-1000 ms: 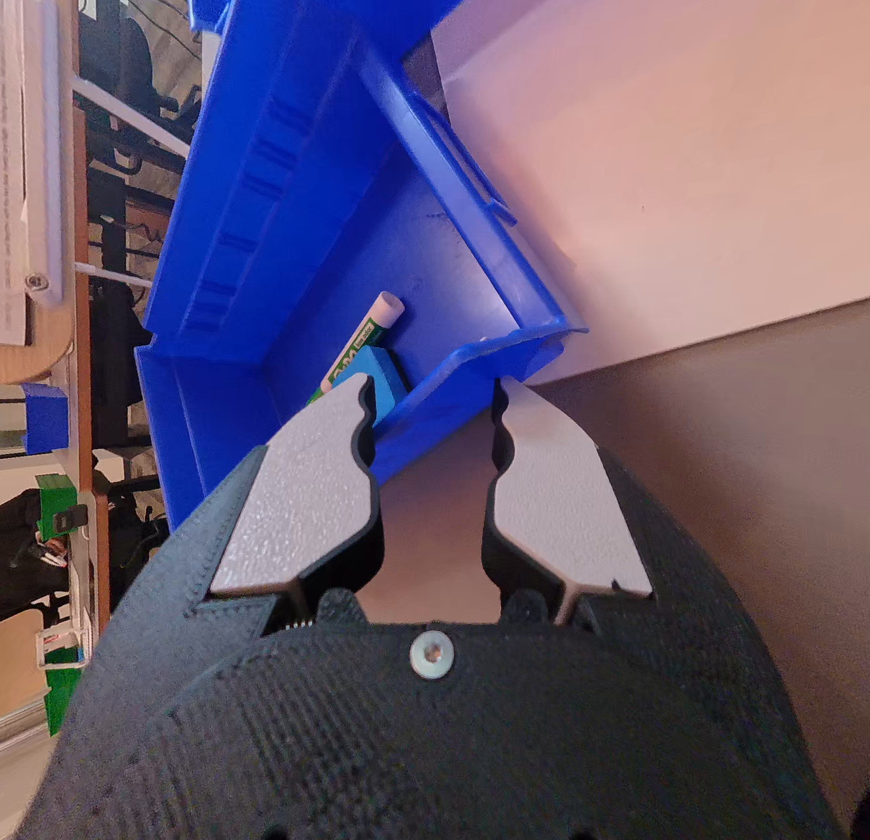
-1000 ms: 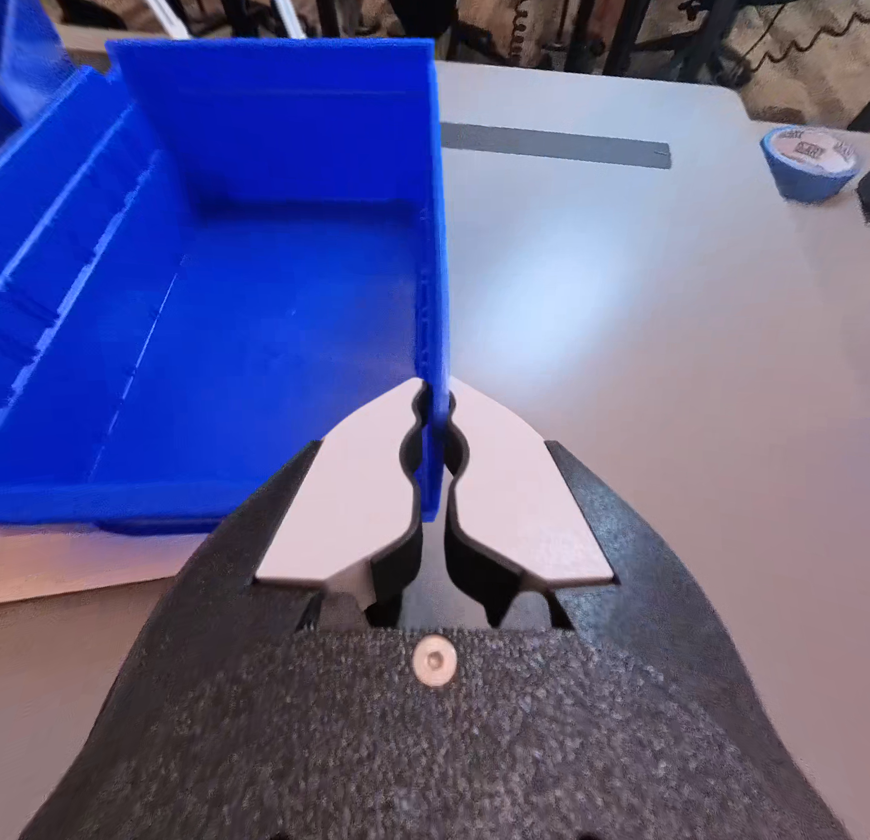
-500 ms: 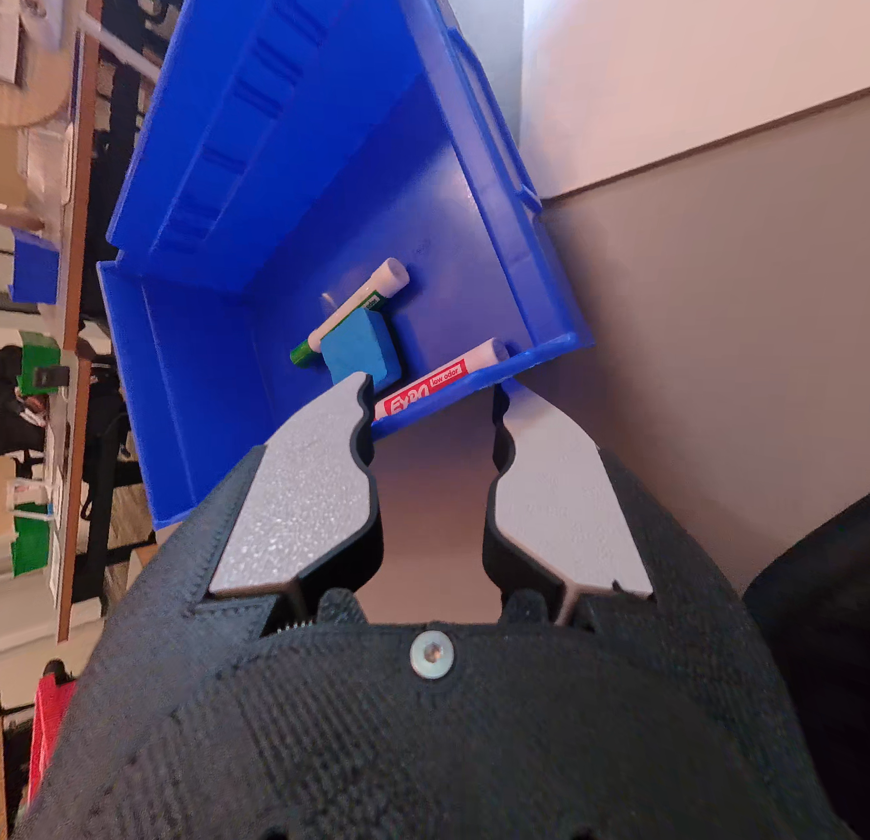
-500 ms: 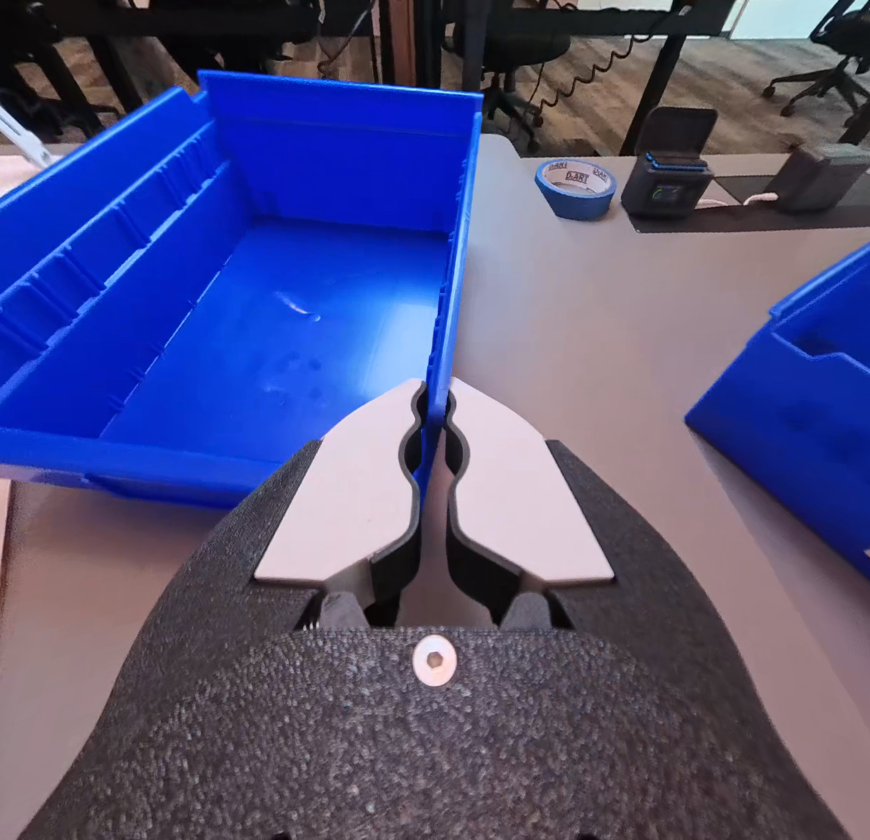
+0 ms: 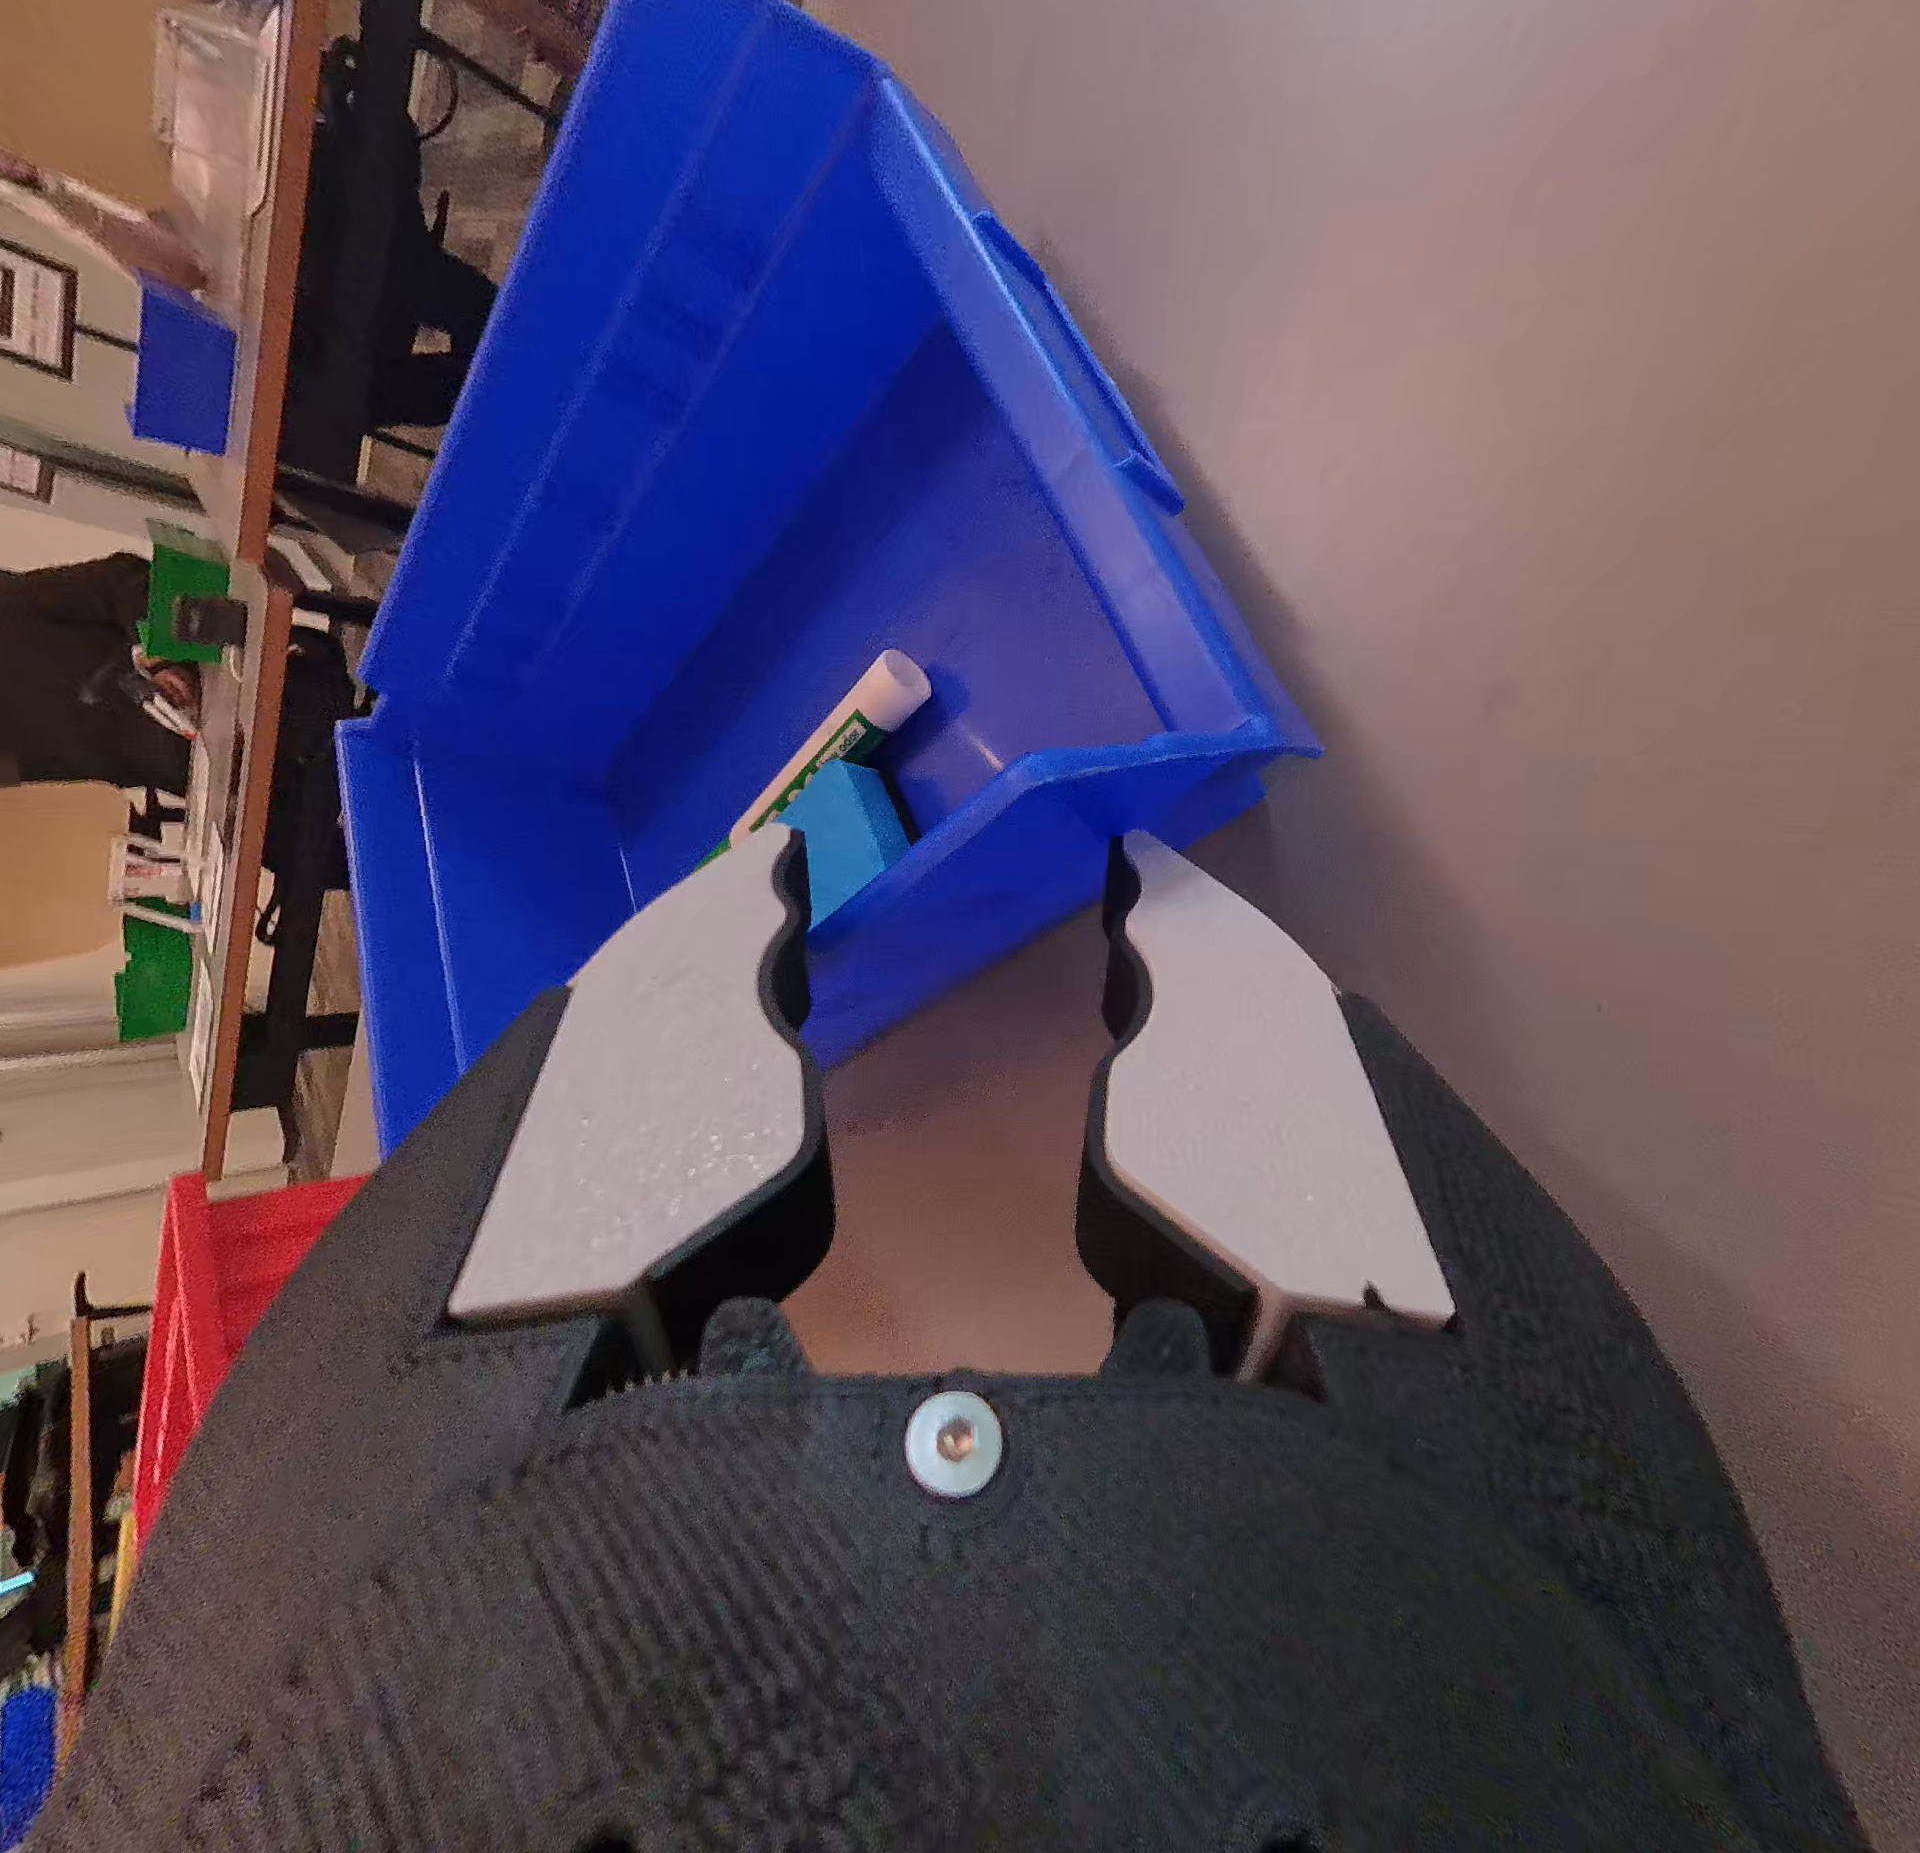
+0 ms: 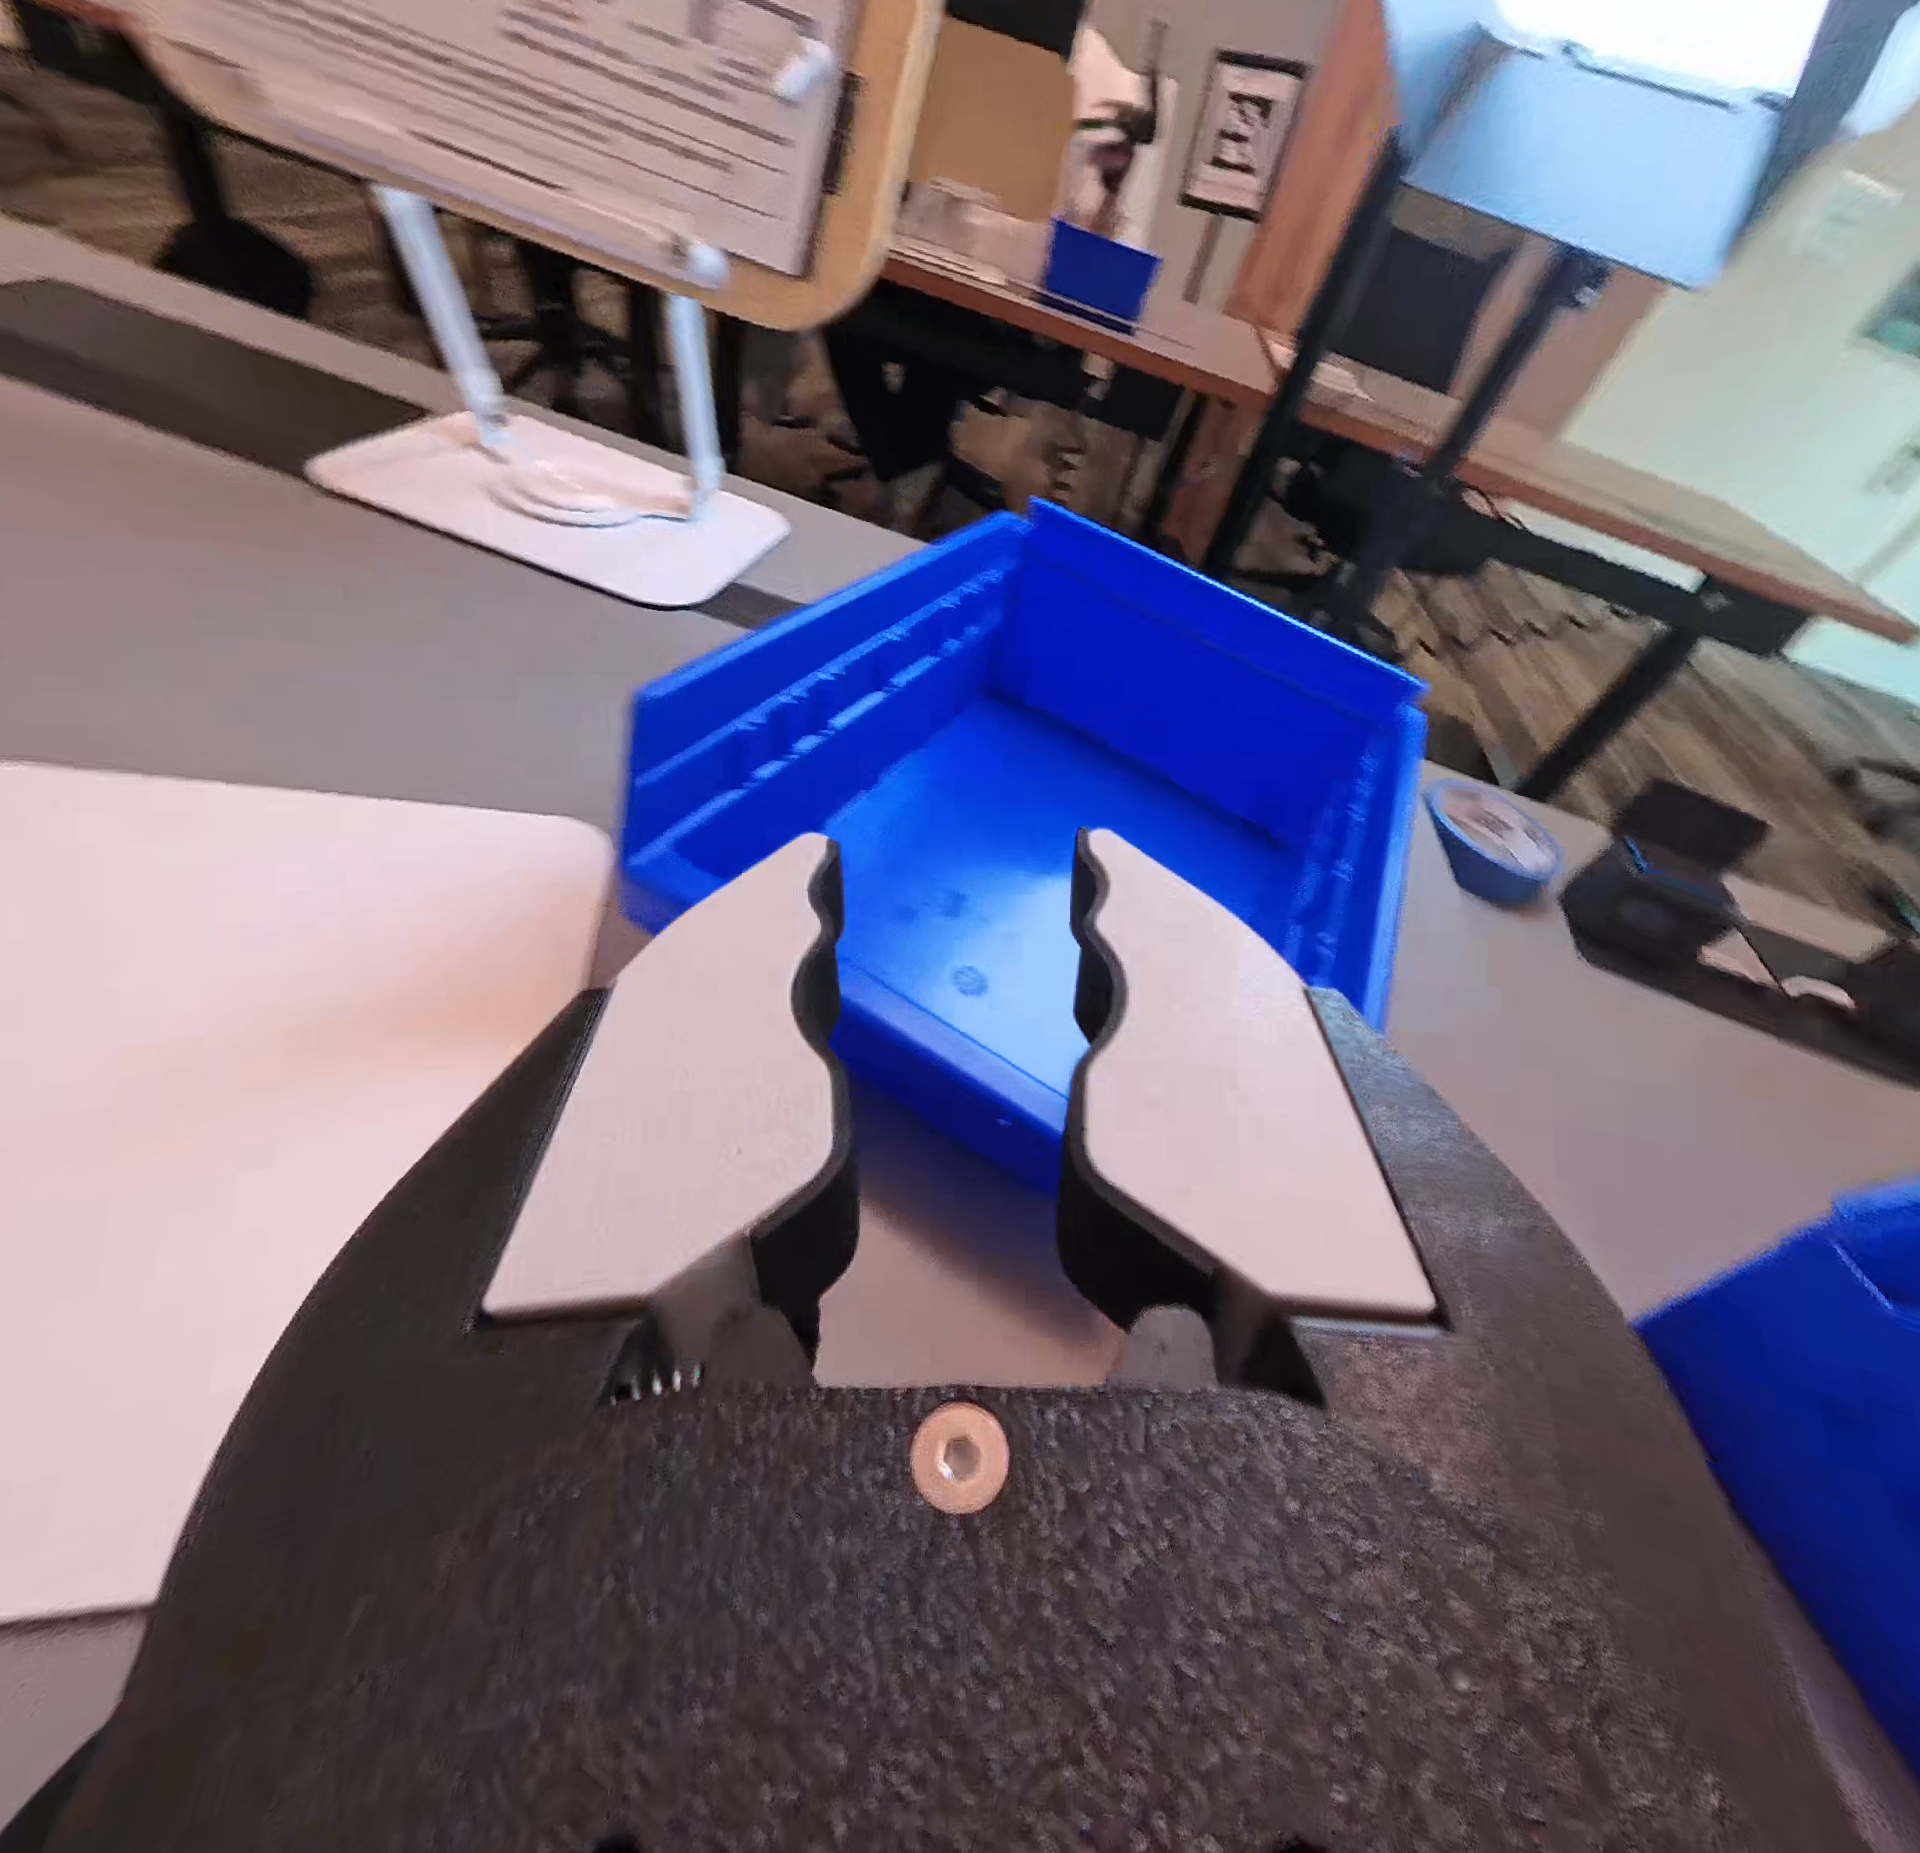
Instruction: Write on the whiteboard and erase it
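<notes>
Left gripper open, empty, at near corner of blue bin holding green marker and blue eraser. Right gripper open, empty, over second blue bin; whiteboard just left of that bin.

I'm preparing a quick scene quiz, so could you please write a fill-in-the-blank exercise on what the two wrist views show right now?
1. The left gripper points at a blue plastic bin holding a white marker and a light blue ____ block.
2. The right gripper has its jaws ____.
3. The blue plastic bin ahead of the right gripper holds ____.
4. The blue roll of tape lies on the ____ tabletop.

Missing words: eraser; open; nothing; grey
</notes>
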Action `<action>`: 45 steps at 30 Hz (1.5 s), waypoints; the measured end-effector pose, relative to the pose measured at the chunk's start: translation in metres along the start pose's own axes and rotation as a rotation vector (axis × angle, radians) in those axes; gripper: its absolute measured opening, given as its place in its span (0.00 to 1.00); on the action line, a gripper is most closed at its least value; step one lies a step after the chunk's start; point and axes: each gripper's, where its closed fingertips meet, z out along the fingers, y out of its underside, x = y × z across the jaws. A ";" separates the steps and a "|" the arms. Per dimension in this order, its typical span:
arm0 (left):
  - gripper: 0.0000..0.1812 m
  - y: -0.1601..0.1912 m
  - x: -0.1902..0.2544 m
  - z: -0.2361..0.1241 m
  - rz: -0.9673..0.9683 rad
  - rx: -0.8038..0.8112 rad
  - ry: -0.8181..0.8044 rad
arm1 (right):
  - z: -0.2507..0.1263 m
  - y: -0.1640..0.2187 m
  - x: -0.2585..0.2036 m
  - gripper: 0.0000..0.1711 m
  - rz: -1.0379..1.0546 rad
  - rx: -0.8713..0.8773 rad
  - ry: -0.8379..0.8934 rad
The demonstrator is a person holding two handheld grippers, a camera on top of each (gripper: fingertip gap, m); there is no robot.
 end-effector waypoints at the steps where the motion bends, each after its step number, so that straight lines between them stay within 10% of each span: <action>1: 0.31 0.006 -0.002 -0.005 -0.025 -0.004 -0.007 | 0.000 -0.004 -0.013 0.25 -0.028 0.005 -0.043; 12: 0.39 -0.013 0.007 -0.049 -0.956 0.178 -0.126 | 0.042 0.009 -0.125 0.24 -0.217 -0.064 -0.344; 34: 0.19 0.046 -0.038 -0.002 -0.833 0.146 -0.135 | 0.051 0.034 -0.099 0.25 -0.183 -0.088 -0.251; 45: 0.19 0.041 -0.049 0.013 -0.792 0.188 -0.129 | 0.063 0.082 -0.052 0.35 -0.296 -0.442 -0.328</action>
